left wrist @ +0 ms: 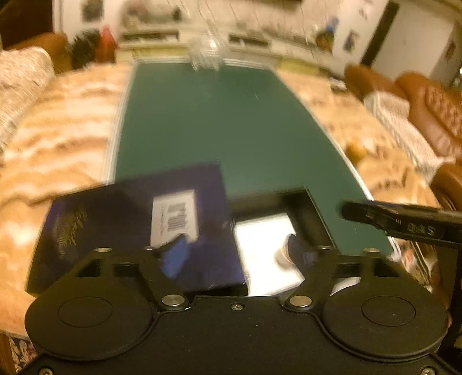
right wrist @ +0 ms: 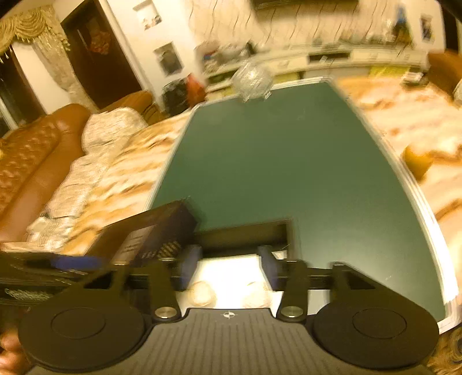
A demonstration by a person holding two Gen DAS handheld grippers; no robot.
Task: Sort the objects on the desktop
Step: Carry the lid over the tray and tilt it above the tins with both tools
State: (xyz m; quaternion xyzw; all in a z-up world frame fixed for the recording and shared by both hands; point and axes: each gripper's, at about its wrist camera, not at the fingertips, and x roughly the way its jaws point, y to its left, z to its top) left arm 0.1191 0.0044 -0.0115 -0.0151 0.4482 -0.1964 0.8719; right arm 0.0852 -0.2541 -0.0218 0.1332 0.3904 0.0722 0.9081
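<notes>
Desktop objects sit at the near end of a dark green mat (left wrist: pixel 219 121) with a pale border, laid over a tabletop (left wrist: pixel 57 129) patterned in cream and orange. A dark blue box (left wrist: pixel 121 228) with a white label lies tilted across the mat's near left edge, partly over the patterned surface. Just right of it stands an open black tray (right wrist: pixel 248 230) holding something white and glossy (right wrist: pixel 228 277); blur hides what it is. At the mat's far end a clear glass dish (right wrist: pixel 252 80) rests on the border.

Both views are smeared by motion. The left gripper (left wrist: pixel 239 253) has its 2 blue-padded fingers apart, 1 pad over the blue box and the other over the white contents; the pads do not seem to press on either, though blur makes this uncertain. The right gripper (right wrist: pixel 229 268) also shows a gap between its fingers, both hanging over the white contents of the tray, with nothing visibly clamped. In the left view the right gripper's black finger reaches in from the right edge.

Around the table stand brown leather sofas (right wrist: pixel 34 155) draped with pale knitted throws (right wrist: pixel 95 161). Beyond are white walls with framed pictures, a low white cabinet (left wrist: pixel 161 34) crowded with small items, a dark doorway (right wrist: pixel 95 49) and gold-fringed curtains (right wrist: pixel 34 26). A small orange object (right wrist: pixel 415 161) sits on the tabletop right of the mat.
</notes>
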